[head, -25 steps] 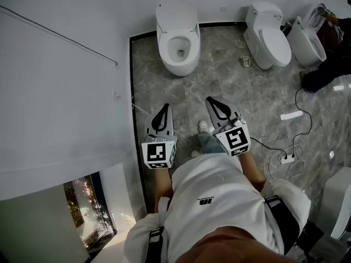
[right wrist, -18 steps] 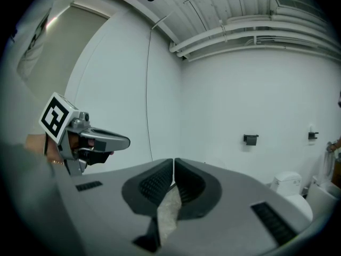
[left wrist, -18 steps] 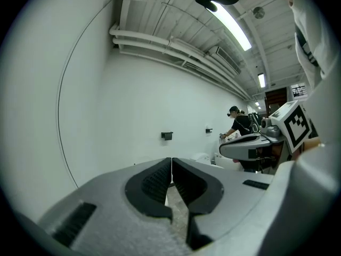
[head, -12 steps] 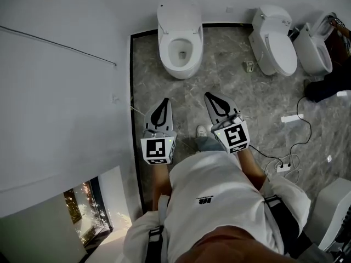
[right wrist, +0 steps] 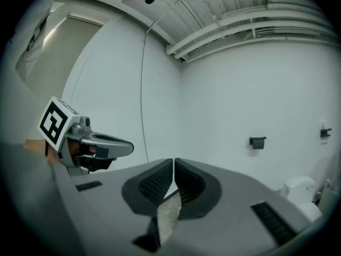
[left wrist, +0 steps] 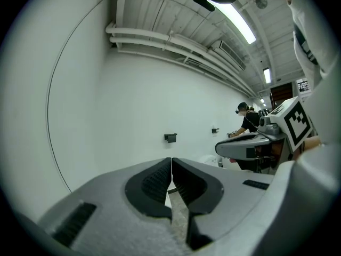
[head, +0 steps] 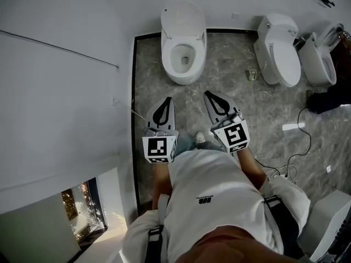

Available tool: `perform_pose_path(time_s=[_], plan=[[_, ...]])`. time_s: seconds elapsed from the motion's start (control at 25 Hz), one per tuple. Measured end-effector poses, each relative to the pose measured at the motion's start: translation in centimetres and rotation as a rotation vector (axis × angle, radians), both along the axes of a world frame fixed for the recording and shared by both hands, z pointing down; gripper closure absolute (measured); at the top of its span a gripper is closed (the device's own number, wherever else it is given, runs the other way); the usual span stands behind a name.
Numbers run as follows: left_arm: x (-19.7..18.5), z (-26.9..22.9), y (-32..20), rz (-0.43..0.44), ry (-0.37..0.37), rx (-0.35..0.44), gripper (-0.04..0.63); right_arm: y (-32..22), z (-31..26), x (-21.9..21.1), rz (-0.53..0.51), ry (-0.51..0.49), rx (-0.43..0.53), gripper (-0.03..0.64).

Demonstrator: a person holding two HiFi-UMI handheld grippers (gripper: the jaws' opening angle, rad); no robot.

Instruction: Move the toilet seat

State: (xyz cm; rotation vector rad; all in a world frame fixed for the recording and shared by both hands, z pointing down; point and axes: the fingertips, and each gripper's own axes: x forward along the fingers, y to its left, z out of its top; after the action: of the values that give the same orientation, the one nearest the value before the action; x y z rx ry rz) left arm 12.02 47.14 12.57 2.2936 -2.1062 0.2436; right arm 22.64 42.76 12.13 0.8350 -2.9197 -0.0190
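Toilet seat (head: 167, 59) lies as a white ring on the bowl of the open toilet (head: 184, 79) at the far end of the grey marbled floor (head: 152, 84), straight ahead of both grippers and well apart from them; its lid (head: 183, 18) stands raised behind it.

Nearest the camera is the person's white shirt (head: 214, 201). Just beyond it the left gripper (head: 165, 100) and the right gripper (head: 210, 95) are held side by side above the floor, each with its fingers pressed together on nothing. A shoe (head: 201, 138) shows low between them. Off to the right a white power strip (head: 293, 126) lies on the floor with a black cable (head: 305, 114) curling by it. Farther on, a second toilet (head: 285, 56) has its lid down and a third toilet (head: 321, 62) stands beside it. On the white back wall hangs a dark paper holder (right wrist: 258, 142), and another person in a dark top (left wrist: 246, 122) stands far off.

Against a second ago, both grippers have come nearer the open toilet, so the strip of floor between their tips and the bowl is narrower; their fingers were together then as now. The toilet seat lies just as it did, and the other two toilets and the power strip sit farther right in the head view.
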Motion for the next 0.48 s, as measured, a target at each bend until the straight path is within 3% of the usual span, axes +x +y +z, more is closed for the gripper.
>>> perform_pose_path(time_s=[0.48], plan=[[-1.8,0.5,-4.2,0.011,-0.004,0.004,0.565,-3.7,0.5,-2.3,-0.002,-0.009,0.001,0.583]])
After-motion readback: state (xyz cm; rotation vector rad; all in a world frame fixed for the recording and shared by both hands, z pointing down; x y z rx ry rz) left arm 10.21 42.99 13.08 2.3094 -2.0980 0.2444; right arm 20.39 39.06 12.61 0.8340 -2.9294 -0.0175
